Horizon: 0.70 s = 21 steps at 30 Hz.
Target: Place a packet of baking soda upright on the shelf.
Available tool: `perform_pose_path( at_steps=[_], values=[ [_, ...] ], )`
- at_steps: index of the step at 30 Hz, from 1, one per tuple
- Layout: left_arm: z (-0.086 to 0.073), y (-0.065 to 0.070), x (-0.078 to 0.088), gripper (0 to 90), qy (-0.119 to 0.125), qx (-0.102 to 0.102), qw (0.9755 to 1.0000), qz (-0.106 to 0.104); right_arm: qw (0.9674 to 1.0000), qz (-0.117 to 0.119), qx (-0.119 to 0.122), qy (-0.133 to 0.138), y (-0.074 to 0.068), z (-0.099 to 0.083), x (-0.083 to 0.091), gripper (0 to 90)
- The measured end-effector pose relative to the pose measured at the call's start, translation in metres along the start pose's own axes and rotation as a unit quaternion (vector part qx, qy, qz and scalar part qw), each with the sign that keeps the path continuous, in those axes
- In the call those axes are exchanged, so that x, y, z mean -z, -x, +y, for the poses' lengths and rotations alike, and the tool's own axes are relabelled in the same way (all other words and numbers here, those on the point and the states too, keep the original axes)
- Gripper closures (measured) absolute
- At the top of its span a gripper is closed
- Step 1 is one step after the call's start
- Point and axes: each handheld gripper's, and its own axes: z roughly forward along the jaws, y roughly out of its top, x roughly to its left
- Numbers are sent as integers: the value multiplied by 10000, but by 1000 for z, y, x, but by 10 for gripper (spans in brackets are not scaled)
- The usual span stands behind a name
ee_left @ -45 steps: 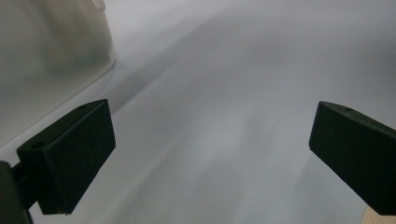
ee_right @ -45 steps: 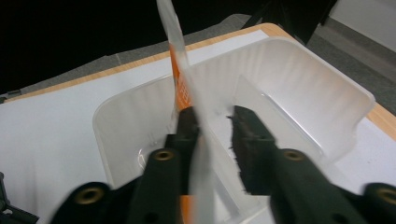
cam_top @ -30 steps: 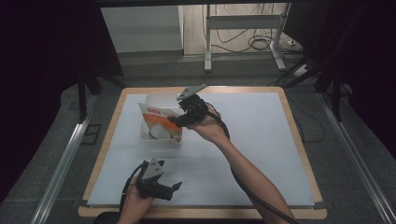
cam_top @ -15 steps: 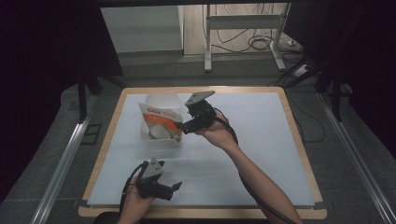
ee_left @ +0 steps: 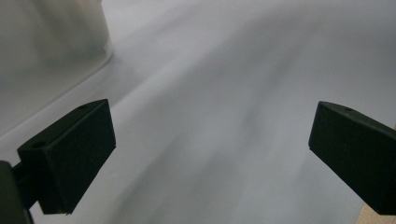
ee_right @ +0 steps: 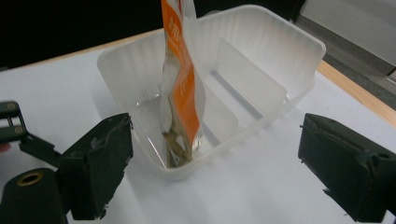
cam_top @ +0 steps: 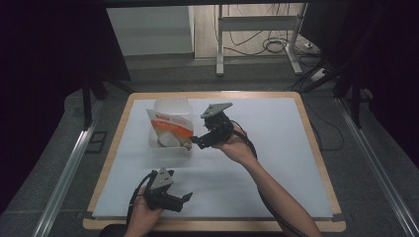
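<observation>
The right gripper (cam_top: 195, 141), a black two-jaw tool with a grey three-cornered plate on top, has its jaws spread wide; they have just been opening, and nothing lies between them. In the right gripper view (ee_right: 212, 175) the jaws stand either side of the near end of a translucent white plastic tray with ribbed walls and inner dividers (ee_right: 275, 60), apart from it and not pressing on it. An orange-and-white foil pouch (ee_right: 180, 88) stands upright in the tray, in the compartment nearest the gripper, its lower edge down in the near corner (the print on it is too blurred to read).

From above, the pouch (cam_top: 170, 126) leans inside the tray (cam_top: 171, 102), which sits on the white sheet covering a wooden-edged table (cam_top: 306, 163), toward the far left of it. The right hand (cam_top: 237, 148) holds its gripper just beside the tray's right side.

The left gripper (cam_top: 184, 198) rests near the table's front edge, well apart from the tray, its jaws likewise spread with nothing between them in the left gripper view (ee_left: 212, 154).
</observation>
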Motion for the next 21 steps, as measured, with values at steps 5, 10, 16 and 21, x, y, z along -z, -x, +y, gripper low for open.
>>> perform_pose_path(
  at_steps=[5, 10, 16, 21],
  values=[
    [0, 0, 0, 6, -2, -14, 10000, 6, 10000, -24, -28, -28, 0, -10, 7, 90],
    [0, 0, 0, 6, -10, -17, 10000, 15, 10000, -71, -34, -31, 1, -22, 16, 83],
    [0, -1, 0, 6, -14, -8, 10000, 24, 9998, -139, -128, -51, 2, -38, 31, 72],
    [0, -2, 0, 6, 16, 36, 10000, 42, 9996, -163, -211, -64, 4, -52, 43, 60]
  ],
)
